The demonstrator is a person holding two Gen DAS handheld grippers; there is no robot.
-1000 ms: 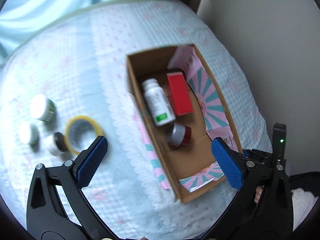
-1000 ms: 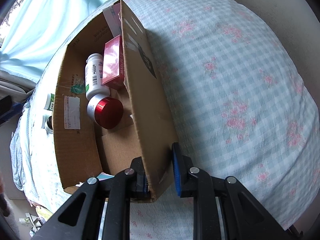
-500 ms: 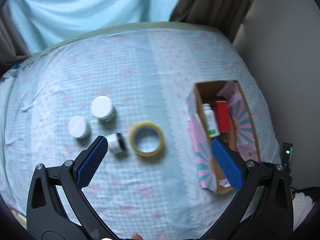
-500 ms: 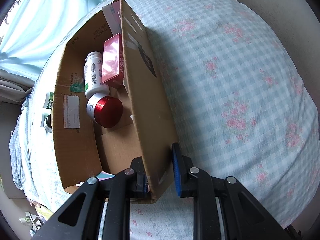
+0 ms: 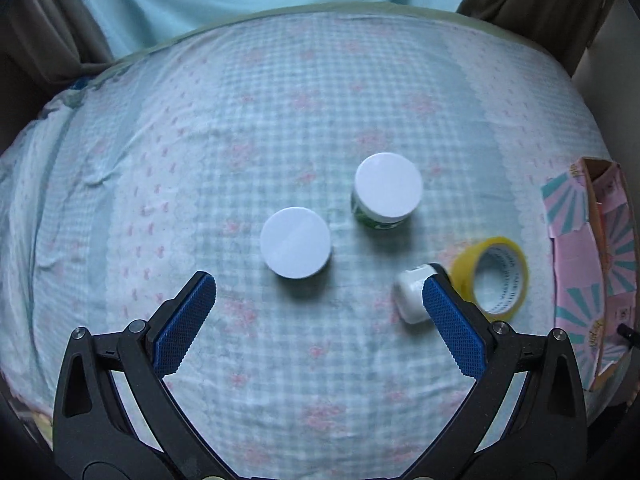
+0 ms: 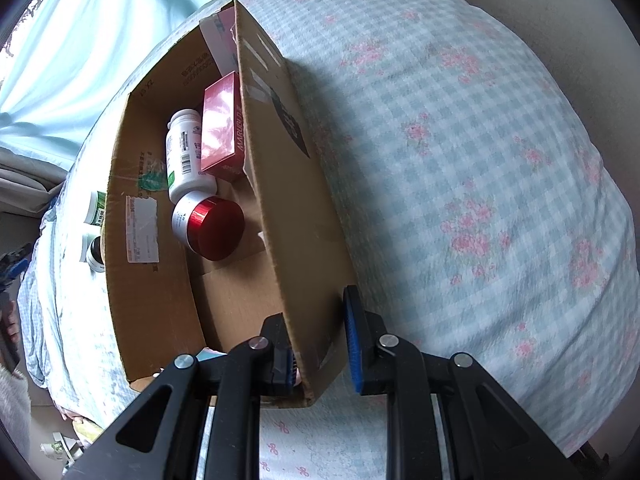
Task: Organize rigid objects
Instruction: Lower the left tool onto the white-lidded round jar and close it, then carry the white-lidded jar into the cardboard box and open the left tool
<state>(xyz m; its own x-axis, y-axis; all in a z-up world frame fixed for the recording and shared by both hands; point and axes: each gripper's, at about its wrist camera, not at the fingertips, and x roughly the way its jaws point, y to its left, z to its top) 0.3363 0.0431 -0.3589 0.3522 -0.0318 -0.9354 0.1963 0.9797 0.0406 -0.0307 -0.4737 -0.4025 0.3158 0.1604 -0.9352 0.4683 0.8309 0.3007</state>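
Right tongs (image 6: 320,340) clench the near wall of the brown cardboard box (image 6: 292,184), one pad inside, one outside. Beyond them in the box lie a white pill bottle (image 6: 184,152), a red carton (image 6: 220,128) and a red-capped jar (image 6: 212,224); bare checked bedcloth (image 6: 460,140) spreads to their right. Left tongs (image 5: 316,304) hang released and empty above two upright white-lidded jars (image 5: 296,248), with a small white jar on its side (image 5: 412,292) and a yellow tape roll (image 5: 492,276) by their right pad; open cloth lies to their left.

on the checked bedspread (image 5: 280,120), two white-lidded round jars (image 5: 295,247) sit side by side, with a small white tipped jar (image 5: 412,294) and a yellow tape roll (image 5: 492,274) to their right. the open cardboard box (image 6: 280,184) lies farther right, holding a white plastic bottle (image 6: 184,152), a red carton (image 6: 220,124) and a red-capped jar (image 6: 212,228).
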